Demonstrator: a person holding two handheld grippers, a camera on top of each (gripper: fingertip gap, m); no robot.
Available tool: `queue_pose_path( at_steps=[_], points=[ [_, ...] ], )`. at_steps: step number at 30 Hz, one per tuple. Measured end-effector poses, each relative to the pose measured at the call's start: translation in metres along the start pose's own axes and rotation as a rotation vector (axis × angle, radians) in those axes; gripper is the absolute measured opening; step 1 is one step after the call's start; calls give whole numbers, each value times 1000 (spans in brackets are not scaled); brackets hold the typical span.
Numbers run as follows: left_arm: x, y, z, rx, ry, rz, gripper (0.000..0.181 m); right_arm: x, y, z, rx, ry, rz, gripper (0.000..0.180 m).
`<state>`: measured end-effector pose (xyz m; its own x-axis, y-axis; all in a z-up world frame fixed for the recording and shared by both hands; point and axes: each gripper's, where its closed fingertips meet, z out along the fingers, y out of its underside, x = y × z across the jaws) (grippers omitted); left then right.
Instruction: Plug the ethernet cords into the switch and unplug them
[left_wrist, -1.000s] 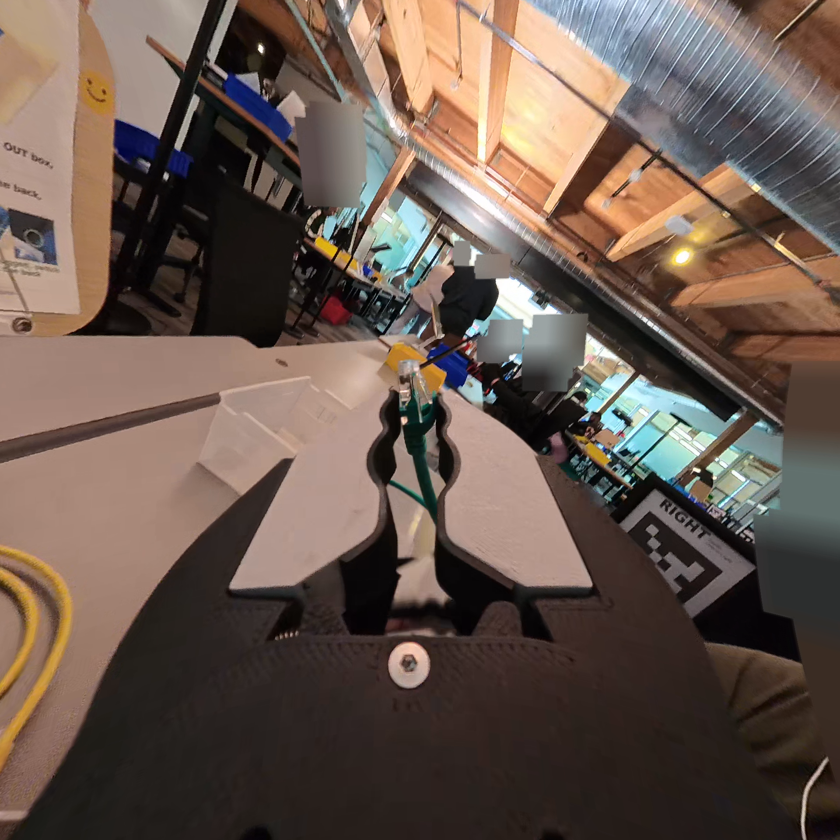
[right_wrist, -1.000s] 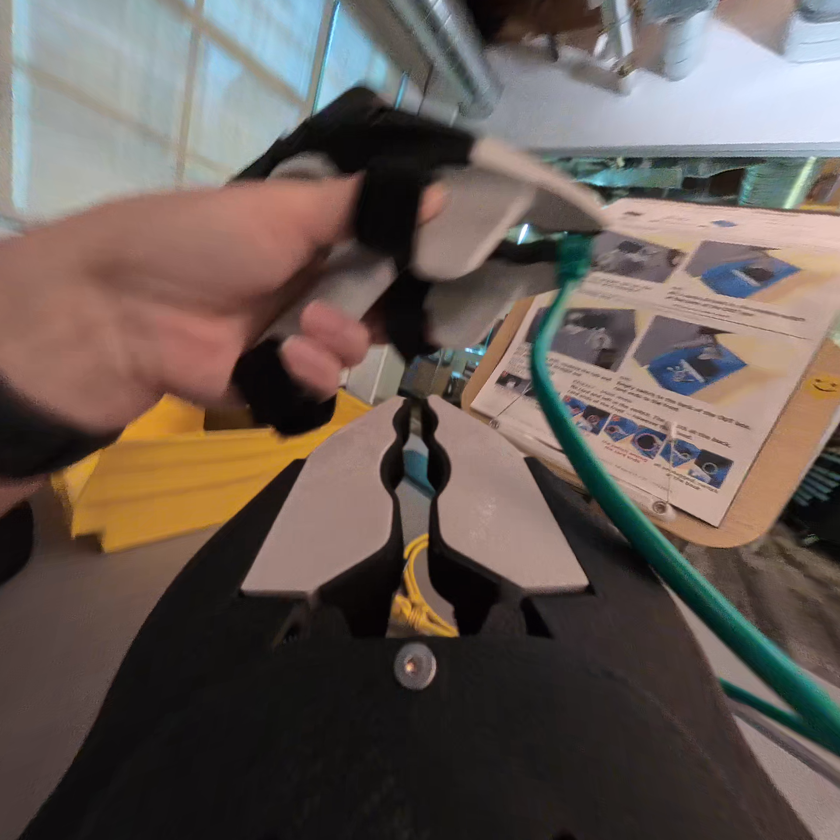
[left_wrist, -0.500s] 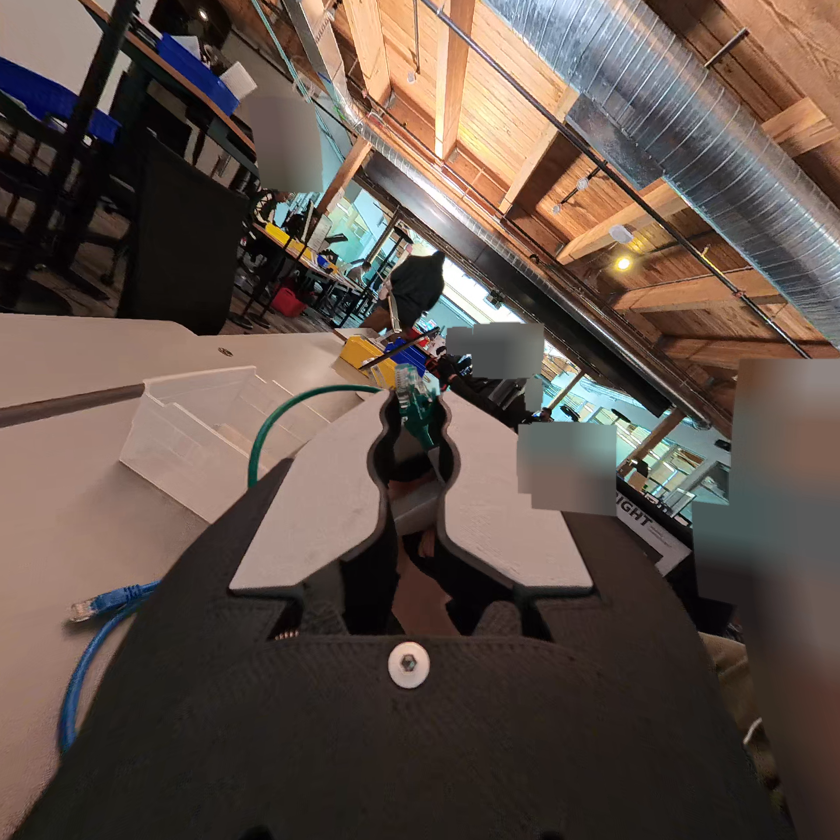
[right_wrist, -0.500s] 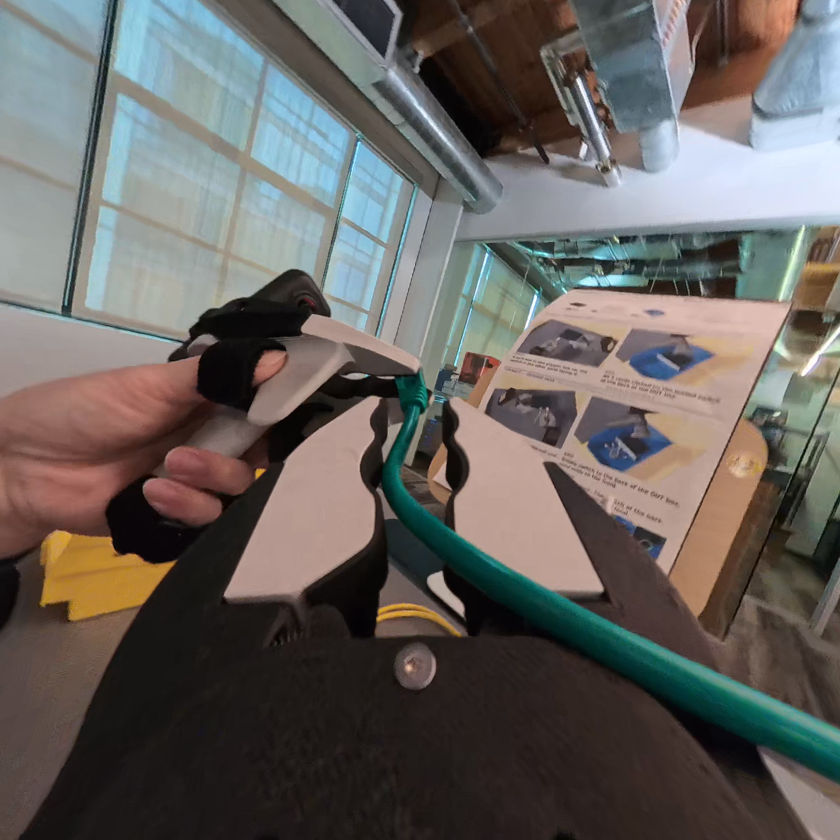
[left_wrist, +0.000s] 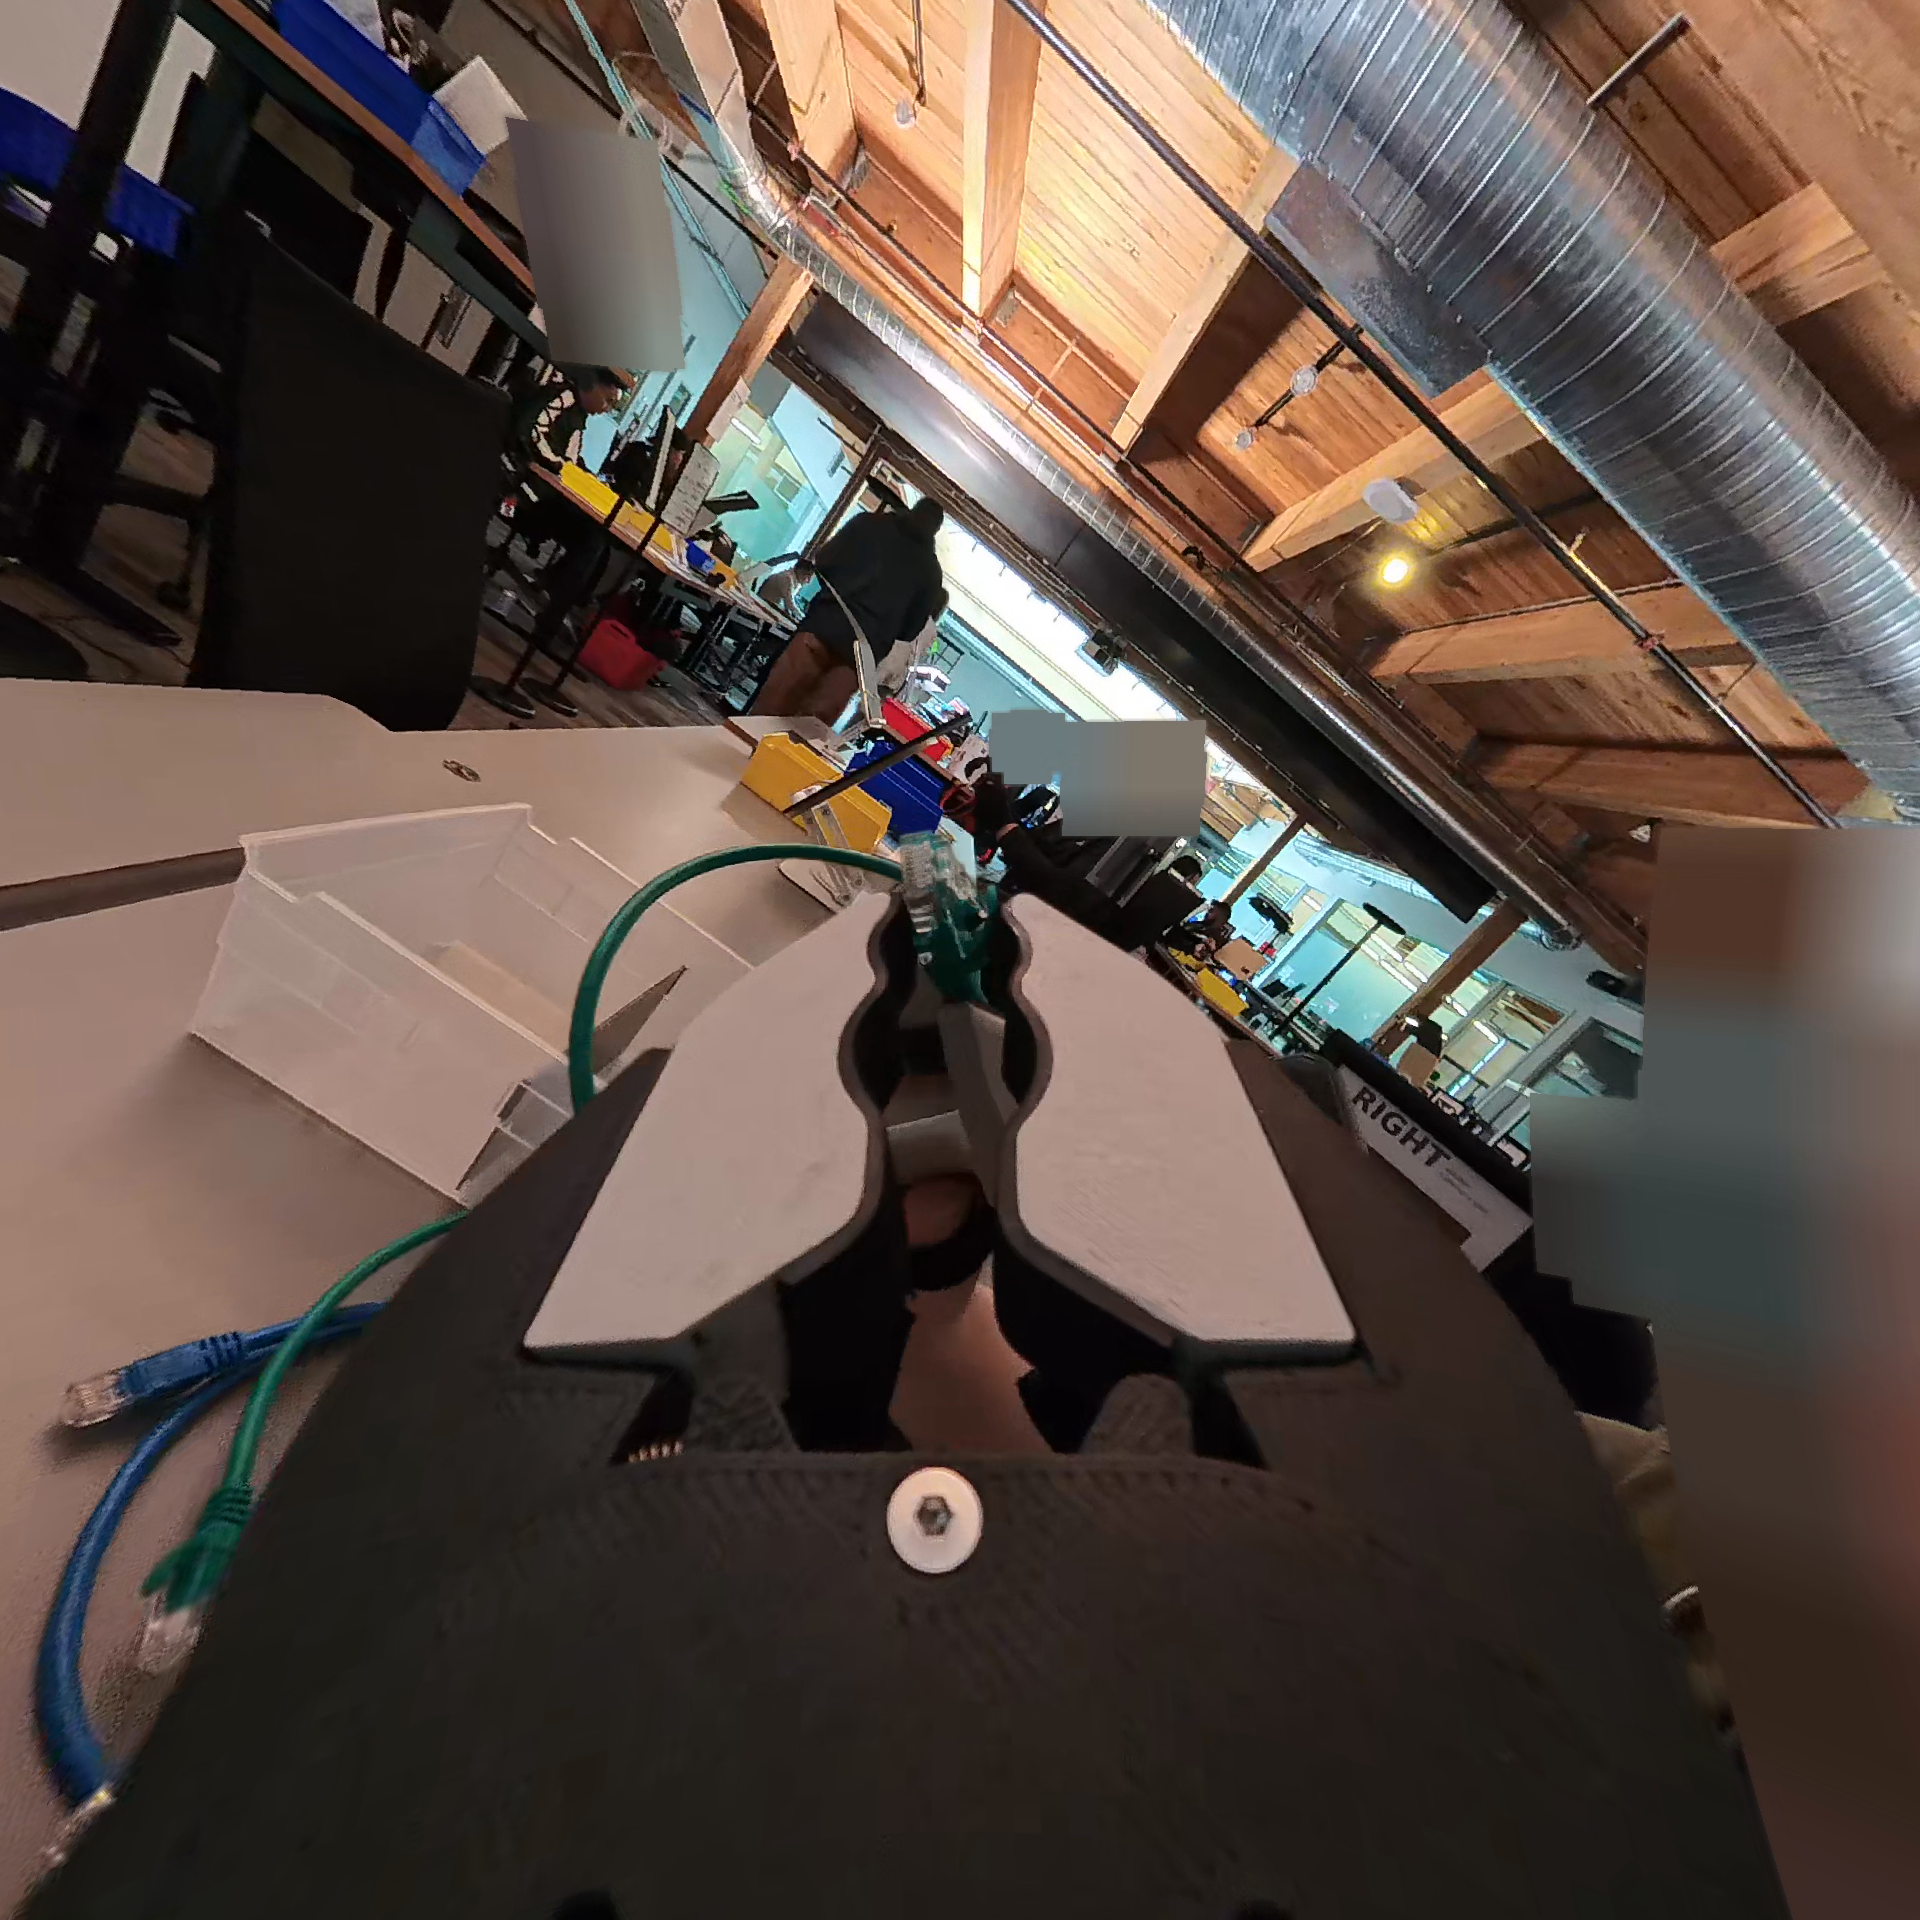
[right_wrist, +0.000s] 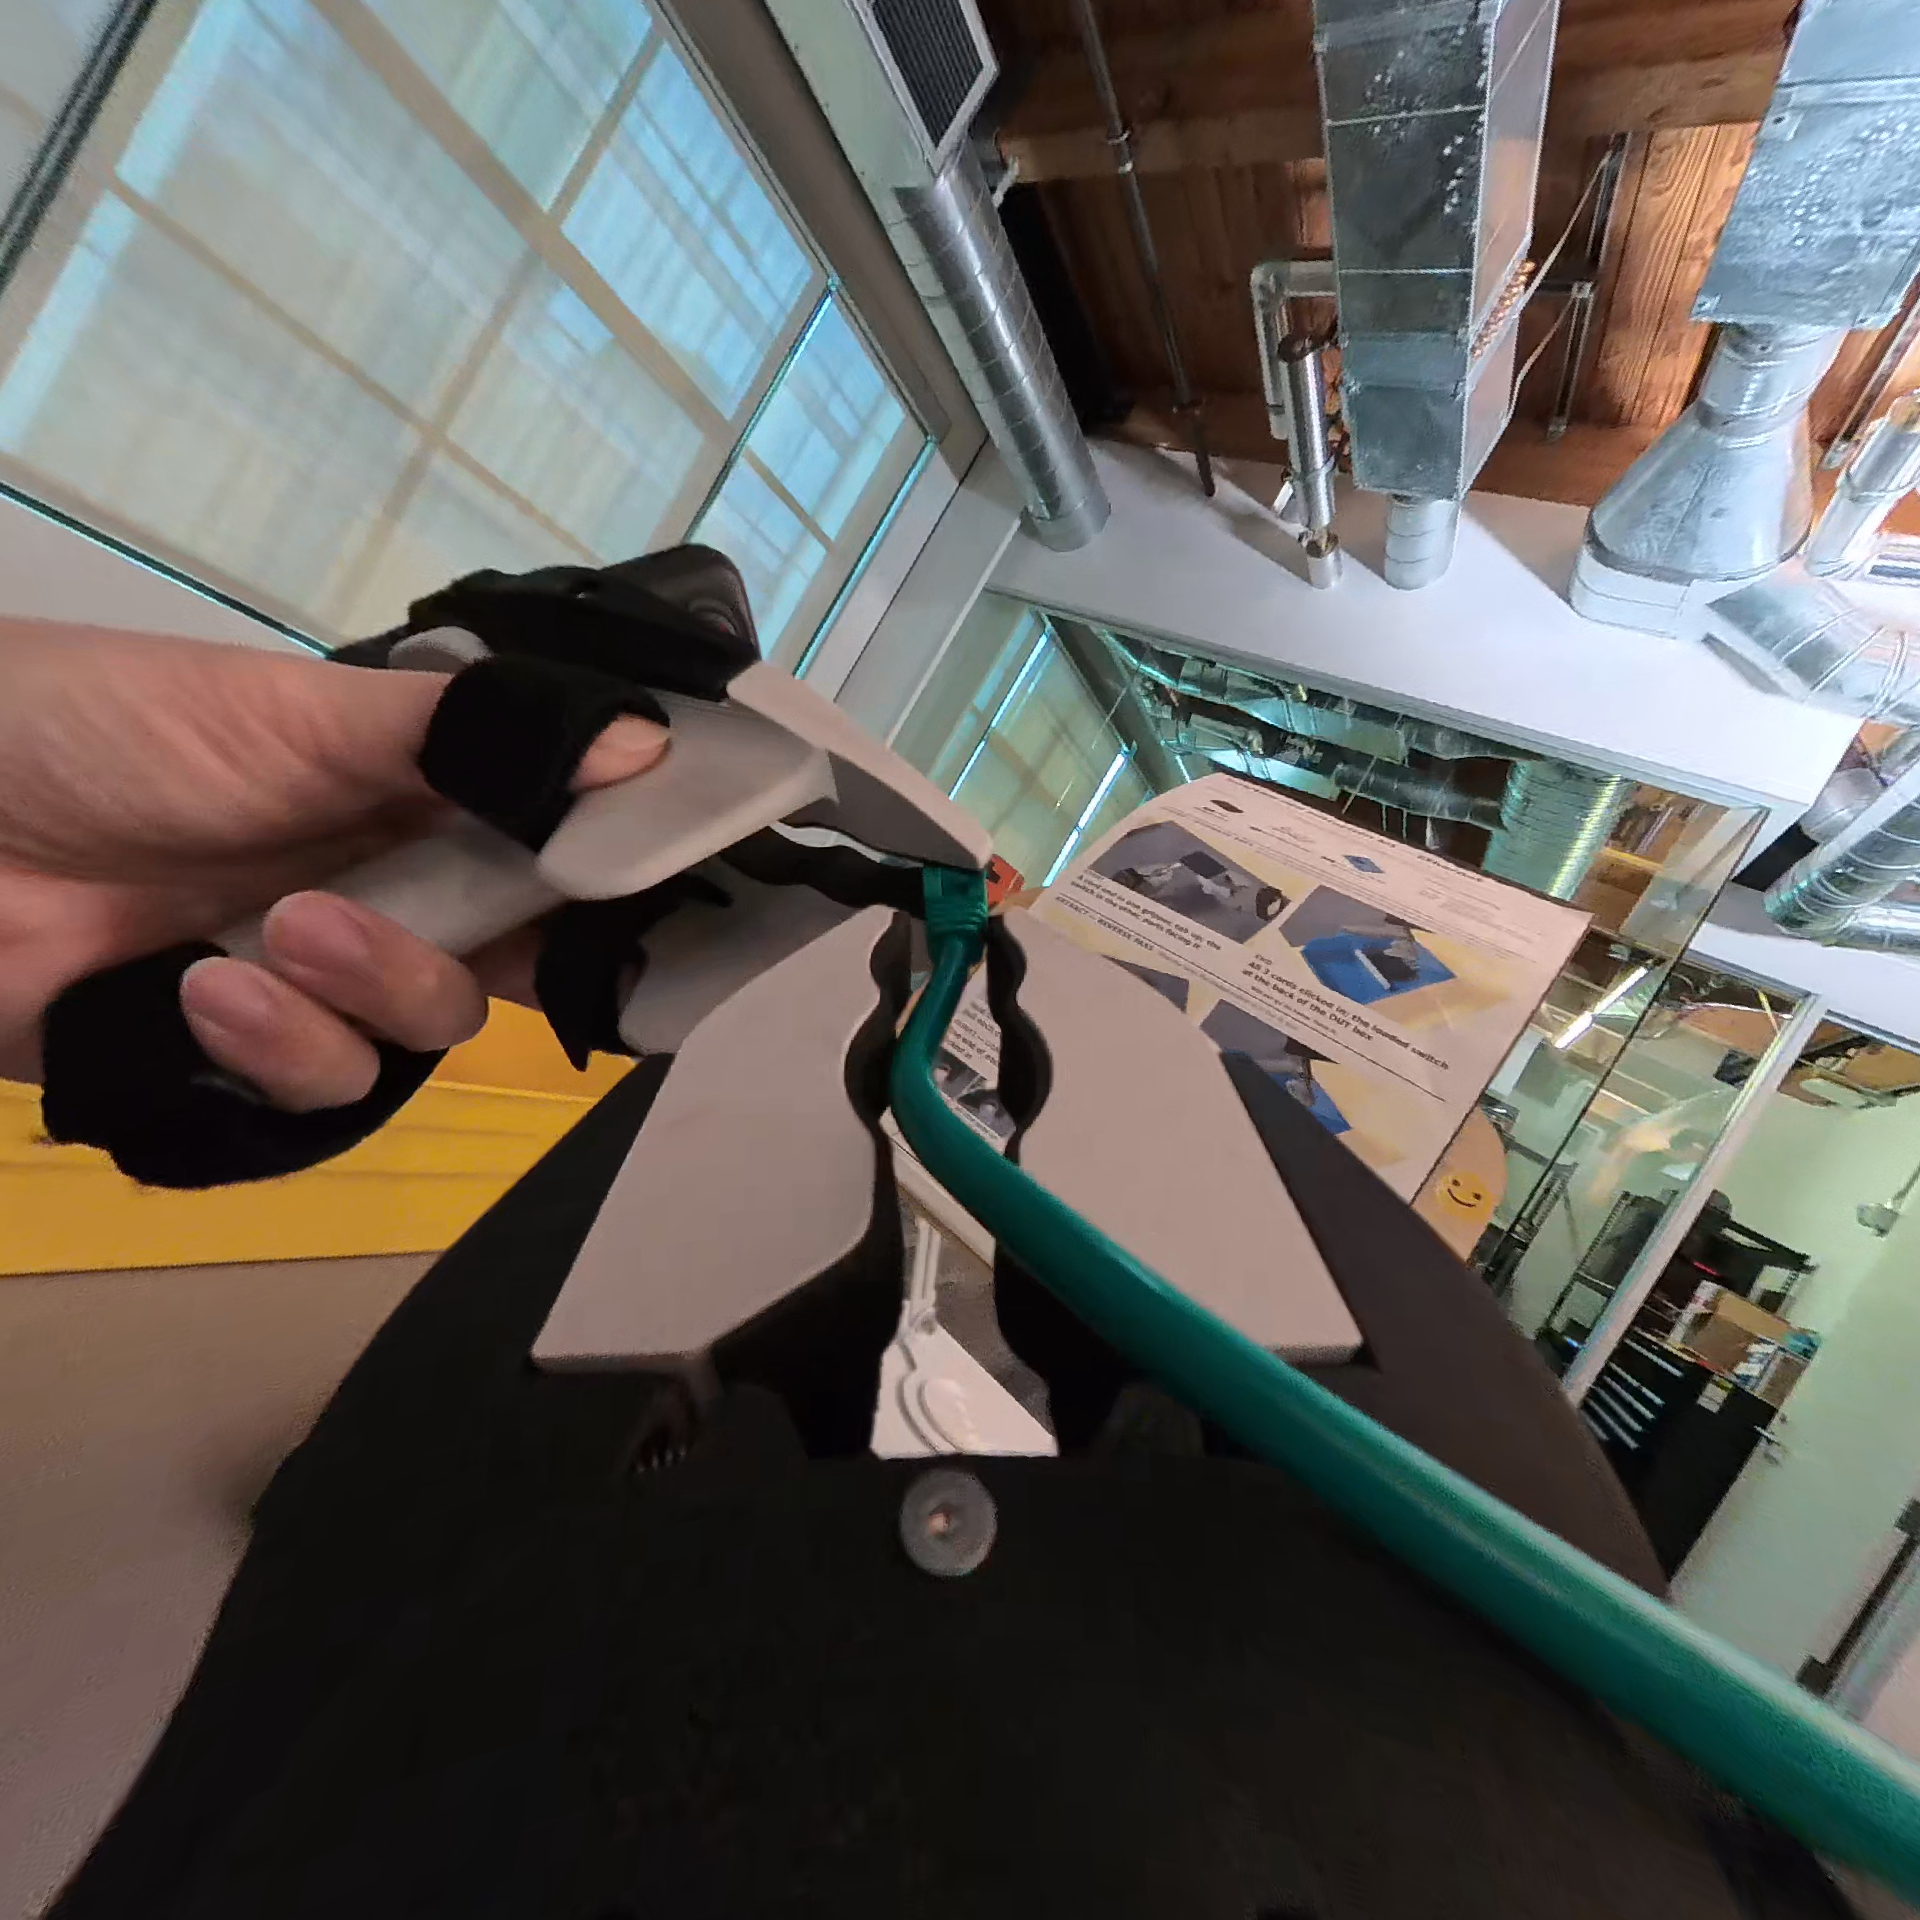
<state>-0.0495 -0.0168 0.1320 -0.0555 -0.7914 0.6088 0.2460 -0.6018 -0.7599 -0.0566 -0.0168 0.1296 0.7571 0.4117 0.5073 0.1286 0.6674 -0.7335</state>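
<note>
Mid-air handover of the green ethernet cord (left_wrist: 613, 966).
Left gripper (left_wrist: 951, 920) pinches the plug boot at its tips; right gripper (right_wrist: 940, 935) closes around the cord just behind it — release only once the hold is square.

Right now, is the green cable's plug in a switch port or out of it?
Out. The clear plug on the green cable sticks up free past the left gripper; no switch is visible.

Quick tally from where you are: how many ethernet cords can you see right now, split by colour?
Green cord: 1, its plug end pinched in the left gripper, with the right gripper around the same cord.
Blue cord: 1, lying loose on the table.
Yellow: 0 in view now.
Total: 2 cords.
</note>
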Motion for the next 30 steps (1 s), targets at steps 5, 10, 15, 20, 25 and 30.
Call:
queue_pose_path(
  at_steps=[5,10,15,20,25,30],
  points=[
    [-3,0,0,-1,-3,-4,14,0,4,1,-33,-20,-25,13],
    [-4,2,1,-15,-12,3,14,0,5,-1,-25,-46,-36,13],
    [-6,7,3,-33,-37,19,14,2,8,-5,-35,-57,-85,11],
    [-6,7,3,-44,-30,10,14,1,9,-5,-51,-79,-87,11],
    [-8,9,2,-63,-39,8,14,0,11,-6,-60,-102,-71,11],
    [-8,9,0,-115,-66,91,17,1,9,-7,-65,-118,-58,11]
  ],
)
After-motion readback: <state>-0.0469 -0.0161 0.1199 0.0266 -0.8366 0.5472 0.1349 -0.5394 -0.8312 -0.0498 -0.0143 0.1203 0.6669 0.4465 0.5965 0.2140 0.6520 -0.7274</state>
